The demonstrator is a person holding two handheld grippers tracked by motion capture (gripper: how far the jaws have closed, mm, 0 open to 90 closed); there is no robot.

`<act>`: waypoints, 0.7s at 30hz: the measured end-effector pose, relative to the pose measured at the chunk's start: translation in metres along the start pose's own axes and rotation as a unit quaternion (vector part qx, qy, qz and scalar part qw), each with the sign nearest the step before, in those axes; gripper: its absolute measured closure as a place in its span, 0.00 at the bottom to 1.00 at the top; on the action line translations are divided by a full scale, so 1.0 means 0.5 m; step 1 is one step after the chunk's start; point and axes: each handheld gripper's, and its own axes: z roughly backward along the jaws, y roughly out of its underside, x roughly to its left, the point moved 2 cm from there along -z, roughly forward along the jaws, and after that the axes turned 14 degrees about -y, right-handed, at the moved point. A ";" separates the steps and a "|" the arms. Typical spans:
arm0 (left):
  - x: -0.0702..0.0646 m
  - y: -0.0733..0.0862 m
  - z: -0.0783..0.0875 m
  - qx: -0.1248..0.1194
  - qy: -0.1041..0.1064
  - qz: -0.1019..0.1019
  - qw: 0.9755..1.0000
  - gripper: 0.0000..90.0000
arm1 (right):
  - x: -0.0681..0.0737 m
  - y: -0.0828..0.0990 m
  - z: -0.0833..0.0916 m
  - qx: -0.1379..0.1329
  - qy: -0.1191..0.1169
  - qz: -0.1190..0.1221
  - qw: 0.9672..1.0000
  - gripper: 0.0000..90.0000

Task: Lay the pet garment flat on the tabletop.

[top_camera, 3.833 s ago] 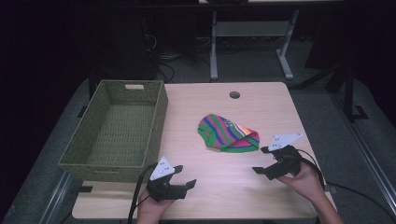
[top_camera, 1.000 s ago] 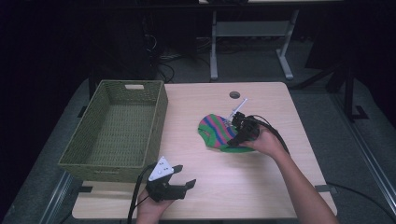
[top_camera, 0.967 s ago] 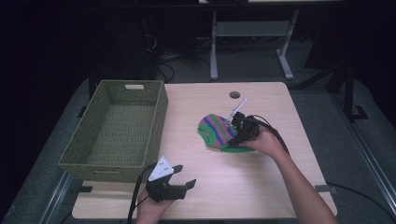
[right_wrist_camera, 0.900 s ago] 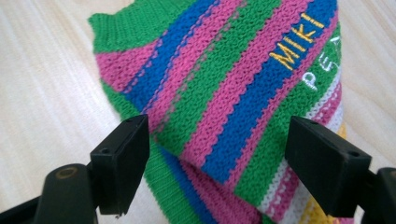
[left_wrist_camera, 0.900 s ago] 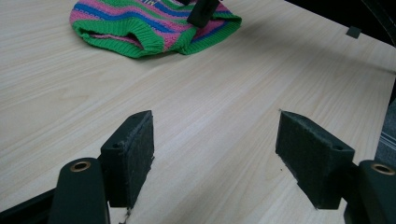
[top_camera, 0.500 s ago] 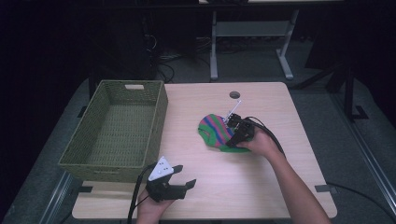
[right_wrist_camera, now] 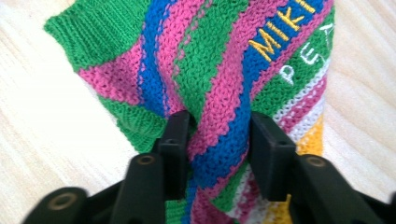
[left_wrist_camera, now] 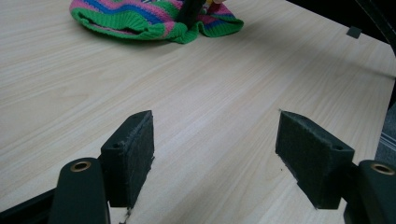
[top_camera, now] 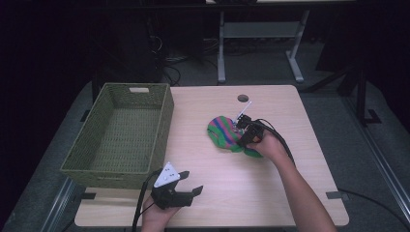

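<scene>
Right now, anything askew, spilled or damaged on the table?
Nothing stands out. The striped knit hat lies crumpled on the wooden table, with a fold bunched between the right gripper fingers, which have just been closing. The wicker basket sits upright and intact. The left gripper rests open near the table's front edge.

The right tongs [top_camera: 240, 134], which lay near the front right edge of the surface [top_camera: 290, 193] almost four seconds ago, have crossed to the striped knit cap [top_camera: 225, 133] at its middle and come down on the cap's right side. Their jaws, wide a second ago, have just been closing and now pinch a raised fold of the knit [right_wrist_camera: 219, 140] between the pads. The cap's right portion has bunched up under the grip.
</scene>
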 end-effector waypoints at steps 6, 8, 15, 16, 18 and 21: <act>-0.002 0.000 0.001 -0.003 0.000 -0.004 1.000 0.31 | -0.001 0.000 0.002 0.002 0.008 -0.005 1.000 0.76; -0.001 0.000 0.001 -0.002 0.000 0.000 1.000 0.31 | -0.002 0.000 0.003 -0.001 0.002 -0.012 1.000 0.77; 0.002 0.000 0.001 -0.002 -0.001 0.000 1.000 0.31 | -0.006 0.003 0.012 -0.004 -0.012 -0.024 1.000 0.80; 0.002 0.000 0.001 -0.002 -0.001 0.000 1.000 0.31 | -0.006 0.003 0.012 -0.004 -0.012 -0.024 1.000 0.80; 0.002 0.000 0.001 -0.002 -0.001 0.001 1.000 0.31 | -0.009 0.007 0.022 -0.016 -0.019 -0.031 0.999 0.80; 0.002 0.000 0.002 -0.002 -0.002 0.000 1.000 0.31 | -0.011 0.011 0.035 -0.029 -0.021 -0.033 0.999 0.80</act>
